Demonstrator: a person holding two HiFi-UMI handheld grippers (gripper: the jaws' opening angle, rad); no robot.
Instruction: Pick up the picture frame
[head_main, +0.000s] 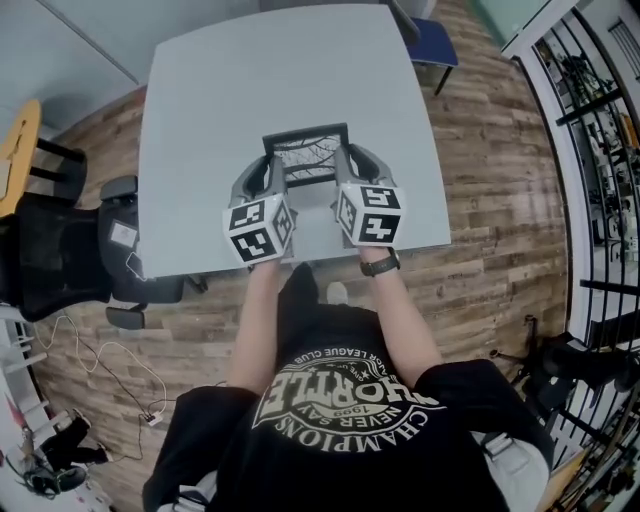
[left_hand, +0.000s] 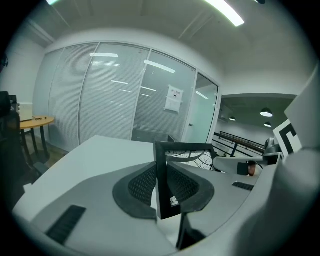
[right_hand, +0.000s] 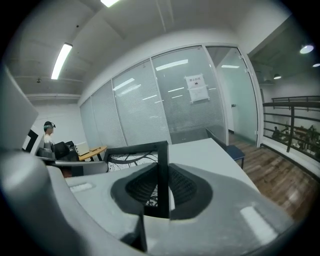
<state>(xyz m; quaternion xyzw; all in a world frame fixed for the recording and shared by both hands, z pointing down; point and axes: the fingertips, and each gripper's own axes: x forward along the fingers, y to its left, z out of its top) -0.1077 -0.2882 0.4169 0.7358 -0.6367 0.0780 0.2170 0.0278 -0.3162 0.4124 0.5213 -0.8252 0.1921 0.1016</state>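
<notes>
The left hand-held gripper (head_main: 270, 172) and right hand-held gripper (head_main: 347, 168) each clamp a side rail of the picture frame (head_main: 306, 152) (jaws barely parted). It looks clear of the tabletop (head_main: 200, 120), so the pickup seems essentially done.

Grey left gripper (left_hand: 162, 187) clamps the side rail of the black rectangular picture frame (left_hand: 160, 167). Pale grey table (left_hand: 100, 150) lies beyond.
</notes>
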